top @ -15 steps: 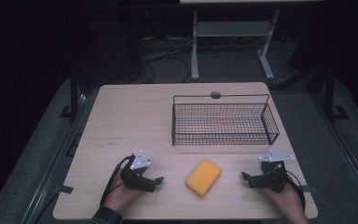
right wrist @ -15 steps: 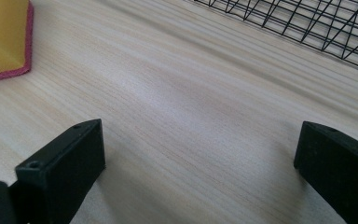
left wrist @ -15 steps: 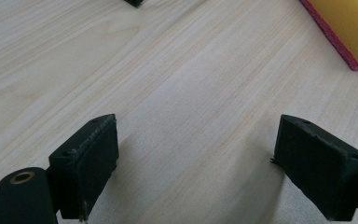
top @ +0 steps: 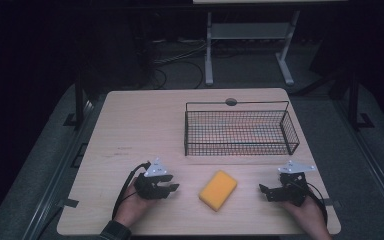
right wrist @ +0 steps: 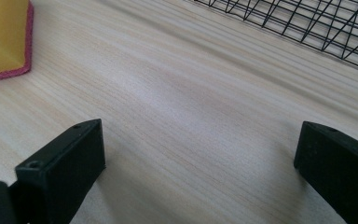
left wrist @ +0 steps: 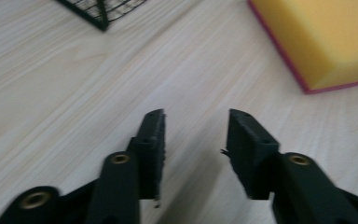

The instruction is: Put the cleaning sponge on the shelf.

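Sponge (top: 218, 190): near edge of desk (top: 145, 125), between both hand-held grippers, apart from each. Left hand-held gripper (top: 172, 187): jaws parted, empty. Right hand-held gripper (top: 263, 191): wide open, empty. Step: approach. Next: likely close on sponge, carry to basket (top: 240, 146).

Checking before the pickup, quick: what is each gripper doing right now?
Left gripper: open, jaws partly apart, holding nothing, beside the yellow sponge.
Right gripper: open wide, holding nothing.
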{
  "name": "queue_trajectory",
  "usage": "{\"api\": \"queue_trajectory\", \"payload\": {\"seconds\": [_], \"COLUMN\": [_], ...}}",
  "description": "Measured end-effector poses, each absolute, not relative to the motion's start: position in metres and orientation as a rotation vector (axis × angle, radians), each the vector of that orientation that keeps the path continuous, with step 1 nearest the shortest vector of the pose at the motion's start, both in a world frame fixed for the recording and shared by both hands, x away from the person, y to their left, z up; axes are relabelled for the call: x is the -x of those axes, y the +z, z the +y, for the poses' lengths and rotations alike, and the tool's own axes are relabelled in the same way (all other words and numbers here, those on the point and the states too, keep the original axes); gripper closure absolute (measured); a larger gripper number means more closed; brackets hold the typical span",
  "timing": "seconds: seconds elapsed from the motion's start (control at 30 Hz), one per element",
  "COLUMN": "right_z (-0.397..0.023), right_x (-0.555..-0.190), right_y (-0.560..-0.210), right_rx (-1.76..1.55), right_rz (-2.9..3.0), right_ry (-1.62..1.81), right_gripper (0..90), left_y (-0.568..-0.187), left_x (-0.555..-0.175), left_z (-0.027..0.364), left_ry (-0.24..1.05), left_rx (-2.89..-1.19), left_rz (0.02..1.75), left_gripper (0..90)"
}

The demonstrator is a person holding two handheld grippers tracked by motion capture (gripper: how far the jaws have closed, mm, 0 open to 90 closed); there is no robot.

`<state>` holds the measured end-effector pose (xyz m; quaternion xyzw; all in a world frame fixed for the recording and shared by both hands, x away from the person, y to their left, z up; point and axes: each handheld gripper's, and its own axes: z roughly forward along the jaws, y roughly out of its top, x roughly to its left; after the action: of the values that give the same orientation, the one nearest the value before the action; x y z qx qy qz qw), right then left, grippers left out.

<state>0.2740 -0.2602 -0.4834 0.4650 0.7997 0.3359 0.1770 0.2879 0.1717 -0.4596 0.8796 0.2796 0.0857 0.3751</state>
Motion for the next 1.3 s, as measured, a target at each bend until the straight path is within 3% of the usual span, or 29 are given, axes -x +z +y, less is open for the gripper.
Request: {"api": "queue_trajectory", "payload": {"seconds": [0.13, 0.17, 0.33, 1.3], "right_z": [-0.260, -0.260, -0.260, -0.260], "right_x": [-0.274, -0.274, -0.274, -0.274], "right_y": [-0.483, -0.483, -0.483, -0.483], "right_rx": [-1.317, -1.316, -1.317, -1.316], "right_rz": [2.263, 2.263, 2.263, 2.264], "right_ry": [0.951, 0.951, 0.950, 0.950], "right_gripper": [1.1, 1.1, 1.1, 1.1], "left_y": [-0.457, -0.456, -0.454, -0.454], "left_x": [-0.289, -0.289, -0.289, -0.277], "left_z": [0.164, 0.160, 0.149, 0.099], "left_ry": [0.193, 0.173, 0.125, -0.002], "left_rx": [-2.266, -2.259, -2.260, -2.266], "left_rz": [0.686, 0.681, 0.643, 0.511], "left_gripper": [69.0, 75.1, 89.4, 89.7]}}
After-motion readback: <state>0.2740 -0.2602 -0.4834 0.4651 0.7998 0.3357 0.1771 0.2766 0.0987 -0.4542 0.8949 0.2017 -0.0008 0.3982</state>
